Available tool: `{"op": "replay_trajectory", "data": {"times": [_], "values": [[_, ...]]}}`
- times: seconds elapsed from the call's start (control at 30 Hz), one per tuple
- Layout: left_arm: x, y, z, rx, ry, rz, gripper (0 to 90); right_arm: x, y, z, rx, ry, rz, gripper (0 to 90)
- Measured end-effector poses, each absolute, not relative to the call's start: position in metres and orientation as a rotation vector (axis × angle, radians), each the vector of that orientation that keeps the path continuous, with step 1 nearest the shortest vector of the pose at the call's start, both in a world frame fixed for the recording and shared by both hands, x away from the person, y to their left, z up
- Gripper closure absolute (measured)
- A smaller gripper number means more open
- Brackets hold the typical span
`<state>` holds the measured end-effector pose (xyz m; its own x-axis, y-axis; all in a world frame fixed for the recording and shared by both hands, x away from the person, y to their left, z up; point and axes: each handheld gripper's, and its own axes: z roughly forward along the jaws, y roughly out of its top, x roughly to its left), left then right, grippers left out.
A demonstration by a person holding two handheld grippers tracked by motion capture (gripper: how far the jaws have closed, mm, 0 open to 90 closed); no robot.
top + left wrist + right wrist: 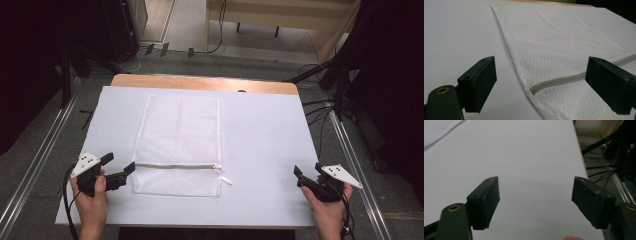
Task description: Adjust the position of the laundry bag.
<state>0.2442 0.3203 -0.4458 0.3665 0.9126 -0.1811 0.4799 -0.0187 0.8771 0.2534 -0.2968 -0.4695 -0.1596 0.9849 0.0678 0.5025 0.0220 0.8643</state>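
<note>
1. The white rectangular mesh laundry bag [177, 145] lies flat on the white sheet-covered table [260, 145], left of the table's middle, with its long side running away from the person.
2. Nearest the person, the left hand [92, 197] holds the left tool [119, 169] at the table's near left corner; its two black jaws stand apart with nothing between them, so it is released.
3. In the high view one of that tool's jaws sits just beside the bag's near left edge, level with the zipper; whether it touches the mesh I cannot tell.
4. In the left gripper view the left tool [541, 85] frames the bag's near corner [564, 62], and the grey zipper [559, 81] runs across the mesh between the jaws.
5. The right hand [327, 205] holds the right tool [307, 172] at the near right of the table, well apart from the bag; its jaws are also spread and empty.
6. In the right gripper view the right tool [535, 200] looks along bare white table surface [524, 157], with dark cables on the floor past the table's edge at the right.
7. The grey zipper [175, 166] crosses the bag near its near end, and a small white zipper pull [226, 180] sticks out at the bag's right edge, resting on the table.
8. Farther on, the rest of the bag stretches smooth toward the far side of the table.
9. Beyond the white covering, a strip of bare wooden table edge [200, 82] shows.
10. Past the table lie grey floor and black cables [220, 35].
</note>
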Motion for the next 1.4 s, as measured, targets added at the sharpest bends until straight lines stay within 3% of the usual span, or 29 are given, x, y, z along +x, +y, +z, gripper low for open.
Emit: {"op": "replay_trajectory", "data": {"times": [0.1,0.17,0.37,0.87,0.97,1.2,1.33,1.37,1.4], "values": [[0.244,0.320,-0.446,1.657,1.266,0.559,11.7,0.252,-0.294,-0.466,1.540,1.669,1.085,31.7],[0.245,0.321,-0.447,1.653,1.269,0.553,12.2,0.252,-0.281,-0.463,1.485,1.674,1.054,41.7],[0.246,0.323,-0.447,1.658,1.273,0.555,13.5,0.259,-0.244,-0.459,1.384,1.799,1.110,53.6],[0.242,0.316,-0.445,1.683,1.241,0.557,13.8,0.302,-0.148,-0.451,1.381,1.983,1.230,54.2],[0.242,0.315,-0.444,1.679,1.241,0.549,13.9,0.319,-0.132,-0.452,1.461,2.033,1.291,60.4],[0.240,0.316,-0.444,1.675,1.240,0.547,14.0,0.342,-0.105,-0.463,1.543,2.125,1.243,63.5],[0.239,0.316,-0.443,1.657,1.240,0.543,14.1,0.345,-0.095,-0.468,1.558,2.155,1.220,62.9],[0.239,0.316,-0.443,1.657,1.240,0.543,14.1,0.346,-0.087,-0.470,1.553,2.142,1.167,55.4],[0.239,0.316,-0.443,1.660,1.238,0.540,14.1,0.346,-0.087,-0.470,1.553,2.142,1.167,55.4]]}}
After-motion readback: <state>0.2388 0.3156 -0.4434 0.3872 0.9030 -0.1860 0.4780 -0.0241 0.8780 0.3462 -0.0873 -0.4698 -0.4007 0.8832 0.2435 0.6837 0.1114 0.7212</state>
